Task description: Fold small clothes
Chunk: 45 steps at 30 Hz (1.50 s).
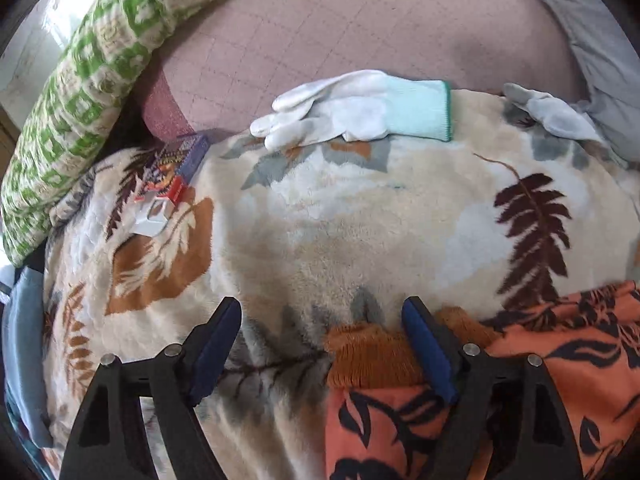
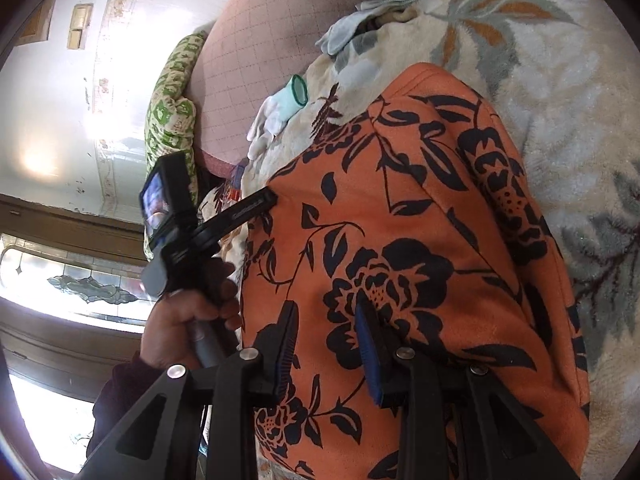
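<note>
An orange garment with a black floral print (image 2: 400, 240) lies on a cream leaf-patterned blanket (image 1: 320, 220). In the left wrist view its corner (image 1: 560, 360) shows at the lower right, with an orange knitted edge between the fingers. My left gripper (image 1: 322, 316) is open, its right finger resting at the garment's edge. In the right wrist view the left gripper (image 2: 256, 208) touches the garment's left edge. My right gripper (image 2: 326, 320) is open just over the garment's lower part, empty.
A white glove with a mint cuff (image 1: 360, 108) lies at the blanket's far edge, a second grey glove (image 1: 548, 112) to its right. A small printed box (image 1: 172, 176) lies at the left. A green patterned pillow (image 1: 100, 80) sits on the pink mattress (image 1: 360, 20).
</note>
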Each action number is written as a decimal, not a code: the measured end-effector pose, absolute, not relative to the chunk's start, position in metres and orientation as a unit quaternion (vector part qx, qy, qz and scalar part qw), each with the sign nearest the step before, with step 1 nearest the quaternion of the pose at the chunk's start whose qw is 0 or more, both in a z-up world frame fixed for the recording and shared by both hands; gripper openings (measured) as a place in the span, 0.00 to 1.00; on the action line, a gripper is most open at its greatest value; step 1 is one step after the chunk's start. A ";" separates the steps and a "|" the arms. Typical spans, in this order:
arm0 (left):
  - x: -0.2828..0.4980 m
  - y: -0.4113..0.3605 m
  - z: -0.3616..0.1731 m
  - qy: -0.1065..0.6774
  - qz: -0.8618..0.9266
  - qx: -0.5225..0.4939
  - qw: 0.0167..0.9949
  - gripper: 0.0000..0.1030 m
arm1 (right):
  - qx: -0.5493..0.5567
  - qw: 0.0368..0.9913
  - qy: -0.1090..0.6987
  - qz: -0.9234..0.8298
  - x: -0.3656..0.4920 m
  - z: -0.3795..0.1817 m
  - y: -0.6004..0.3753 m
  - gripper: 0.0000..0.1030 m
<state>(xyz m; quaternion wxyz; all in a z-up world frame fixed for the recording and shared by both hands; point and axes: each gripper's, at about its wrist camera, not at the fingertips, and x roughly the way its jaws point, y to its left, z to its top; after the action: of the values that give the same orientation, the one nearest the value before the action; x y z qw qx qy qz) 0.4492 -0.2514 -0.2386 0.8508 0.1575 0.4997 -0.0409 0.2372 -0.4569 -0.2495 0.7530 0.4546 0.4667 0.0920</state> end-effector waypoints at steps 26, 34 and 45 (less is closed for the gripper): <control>0.285 -0.223 -0.222 0.457 -0.148 0.139 0.866 0.81 | 0.505 0.735 0.450 0.029 0.214 -0.250 -0.503 0.32; 0.251 -0.224 -0.209 0.412 -0.136 0.159 0.887 0.80 | 0.455 0.784 0.420 0.034 0.219 -0.223 -0.492 0.32; 0.252 -0.223 -0.211 0.411 -0.154 0.168 0.883 0.80 | 0.403 0.803 0.435 0.054 0.297 -0.210 -0.473 0.32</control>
<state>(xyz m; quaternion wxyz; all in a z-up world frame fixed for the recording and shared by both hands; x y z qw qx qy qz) 0.2519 -0.2233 -0.2113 0.8828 0.1678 0.4111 -0.1535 0.2973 -0.4726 -0.2104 0.8031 0.4034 0.4352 0.0541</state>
